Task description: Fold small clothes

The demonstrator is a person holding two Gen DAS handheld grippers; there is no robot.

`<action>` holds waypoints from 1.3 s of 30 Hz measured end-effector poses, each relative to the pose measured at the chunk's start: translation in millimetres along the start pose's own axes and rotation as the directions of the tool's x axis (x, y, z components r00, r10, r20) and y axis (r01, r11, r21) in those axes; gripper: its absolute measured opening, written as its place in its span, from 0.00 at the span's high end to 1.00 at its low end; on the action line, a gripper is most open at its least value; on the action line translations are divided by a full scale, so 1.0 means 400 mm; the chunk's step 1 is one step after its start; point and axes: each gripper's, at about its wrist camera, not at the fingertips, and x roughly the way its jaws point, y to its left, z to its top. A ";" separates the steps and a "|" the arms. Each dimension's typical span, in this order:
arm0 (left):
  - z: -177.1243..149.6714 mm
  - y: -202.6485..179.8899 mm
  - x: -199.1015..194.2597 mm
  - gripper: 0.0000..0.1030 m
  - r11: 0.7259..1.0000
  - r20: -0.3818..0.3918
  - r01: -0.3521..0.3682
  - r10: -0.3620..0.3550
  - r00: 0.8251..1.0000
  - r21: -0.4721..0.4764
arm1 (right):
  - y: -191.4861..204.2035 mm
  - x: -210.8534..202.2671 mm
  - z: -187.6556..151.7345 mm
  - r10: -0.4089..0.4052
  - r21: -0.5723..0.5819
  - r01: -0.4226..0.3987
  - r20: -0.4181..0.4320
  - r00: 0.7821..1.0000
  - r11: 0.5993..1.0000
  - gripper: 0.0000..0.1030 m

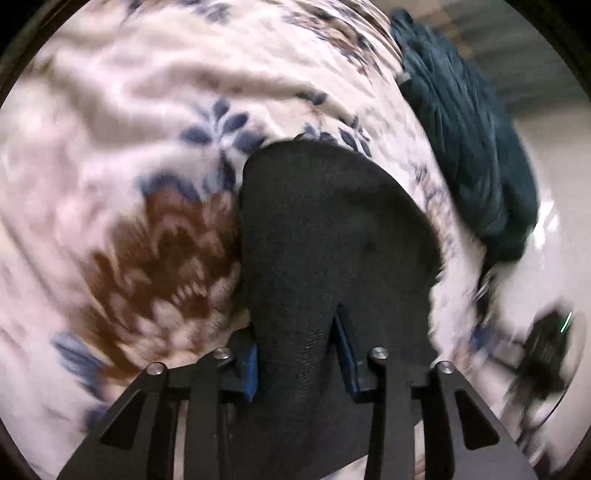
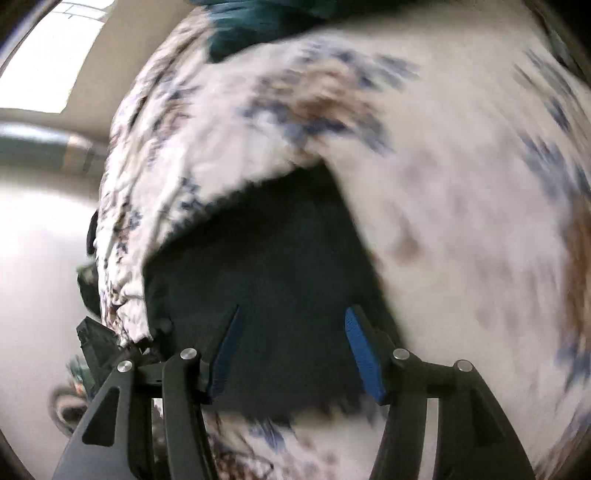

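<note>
A black knit garment [image 1: 325, 221] lies over a white bedspread with blue and brown flowers [image 1: 147, 110]. One narrow end of it runs back between the blue pads of my left gripper [image 1: 295, 339], which is shut on it. In the right wrist view the same black garment [image 2: 266, 240] lies spread on the floral bedspread [image 2: 443, 221]. My right gripper [image 2: 293, 312] hangs over it with its blue pads [image 2: 364, 354] standing wide apart and not pressing on the cloth. Both views are blurred.
A dark teal garment [image 1: 472, 147] lies bunched at the bedspread's edge, seen at the top in the right wrist view [image 2: 251, 26]. Beyond the edge is pale floor [image 1: 554, 229] with a dark object [image 1: 543, 350] on it.
</note>
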 end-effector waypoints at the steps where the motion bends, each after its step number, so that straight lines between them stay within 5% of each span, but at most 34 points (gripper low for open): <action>1: 0.006 -0.009 -0.011 0.60 0.999 -0.002 -0.026 0.026 1.000 0.034 | 0.041 0.017 0.032 -0.014 -0.057 0.015 0.013 1.000 0.998 0.42; 4: 0.044 -0.040 -0.058 0.52 0.984 0.042 -0.108 0.102 0.994 0.144 | 0.158 0.083 0.098 -0.088 -0.296 0.088 0.013 0.996 0.951 0.42; 10: 0.169 -0.141 0.003 0.52 0.909 0.051 -0.108 0.095 0.994 0.402 | 0.287 0.239 0.126 -0.261 -0.659 0.196 0.000 0.965 0.726 0.46; 11: 0.185 -0.159 0.033 0.52 0.889 0.029 -0.098 0.095 0.995 0.448 | 0.294 0.251 0.120 -0.273 -0.686 0.195 -0.005 0.962 0.701 0.63; 12: 0.194 -0.167 0.059 0.52 0.872 0.017 -0.099 0.103 0.995 0.480 | 0.298 0.261 0.117 -0.283 -0.707 0.196 -0.006 0.959 0.679 0.91; 13: 0.204 -0.175 0.090 0.55 0.855 -0.005 -0.097 0.116 0.993 0.510 | 0.297 0.261 0.115 -0.290 -0.714 0.208 0.007 0.957 0.669 0.92; 14: 0.210 -0.184 0.096 0.58 0.847 -0.012 -0.079 0.100 0.995 0.525 | 0.295 0.252 0.114 -0.277 -0.710 0.206 0.016 0.961 0.673 0.93; 15: 0.216 -0.189 0.097 0.81 0.841 -0.013 -0.058 0.076 0.997 0.538 | 0.292 0.246 0.112 -0.269 -0.706 0.204 0.020 0.963 0.678 0.94; 16: 0.224 -0.192 0.095 0.93 0.839 -0.006 -0.045 0.058 0.998 0.542 | 0.290 0.236 0.111 -0.260 -0.702 0.202 0.025 0.965 0.683 0.94; 25: 0.238 -0.201 0.078 0.95 0.824 0.020 -0.052 0.050 0.999 0.564 | 0.329 0.143 0.110 -0.196 -0.685 0.268 0.184 0.963 0.677 0.95; 33: 0.282 -0.150 0.157 0.98 0.843 0.007 -0.125 0.142 0.990 0.524 | 0.327 0.298 0.198 -0.288 -0.674 0.295 0.126 0.949 0.677 0.96; 35: 0.291 -0.110 0.192 0.98 0.857 -0.028 -0.149 0.187 0.982 0.493 | 0.303 0.349 0.209 -0.318 -0.660 0.276 0.059 0.946 0.699 0.95; 37: 0.294 -0.074 0.184 0.98 0.898 -0.034 -0.129 0.157 0.987 0.421 | 0.275 0.376 0.225 -0.310 -0.619 0.215 -0.049 0.950 0.755 0.95; 39: 0.297 -0.049 0.137 0.96 0.934 -0.014 -0.090 0.102 0.995 0.347 | 0.257 0.344 0.250 -0.254 -0.551 0.166 -0.086 0.963 0.818 0.83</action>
